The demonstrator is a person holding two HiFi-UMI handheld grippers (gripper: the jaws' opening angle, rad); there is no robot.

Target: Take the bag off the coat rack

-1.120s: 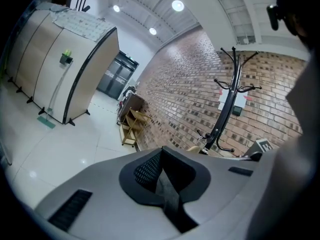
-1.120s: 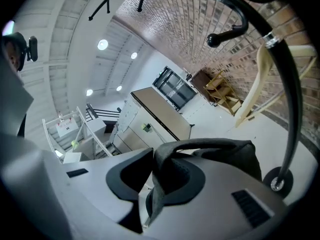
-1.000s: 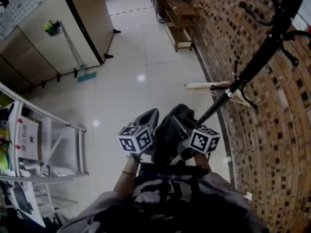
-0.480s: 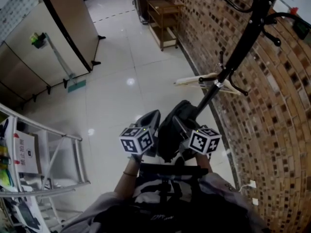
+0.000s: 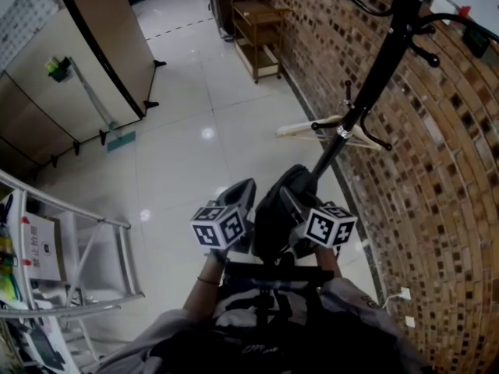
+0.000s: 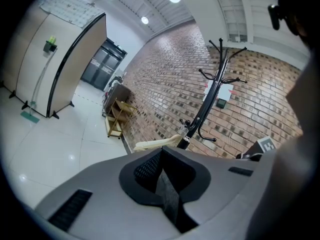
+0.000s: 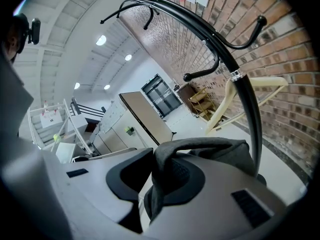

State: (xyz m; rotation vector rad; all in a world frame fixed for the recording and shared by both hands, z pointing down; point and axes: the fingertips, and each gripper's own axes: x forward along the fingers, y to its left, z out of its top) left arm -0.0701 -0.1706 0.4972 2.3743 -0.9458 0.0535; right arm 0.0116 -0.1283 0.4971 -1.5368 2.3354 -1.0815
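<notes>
- Your left gripper (image 6: 161,176) was clenched on a dark strip of strap (image 6: 169,199). Your right gripper (image 7: 157,181) was pinched on a grey fold of the bag (image 5: 277,201). Both holds looked deep in the jaws, so neither seemed to need regripping.
- The bag sat in the lower middle of the head view, between your two grippers. It was just beside the lower pole of the coat rack (image 5: 374,76), which ran up to the upper right of the frame.
- No view showed whether any part of the strap was looped over a hook or round the pole, so that was worth a glance before you pulled.
- The step called for drawing both grippers away from the pole together and at one pace. That way the fabric would not be stretched between them or dragged out of one grip.
- The wooden hanger (image 5: 312,127) hung from the pole just above the bag, right of centre. A path low and towards your body looked least likely to snag it or the hooks beside it.
- The brick wall (image 5: 437,170) closed off the right side. The open floor (image 5: 195,154) at the left of the frame was the roomier way out.
</notes>
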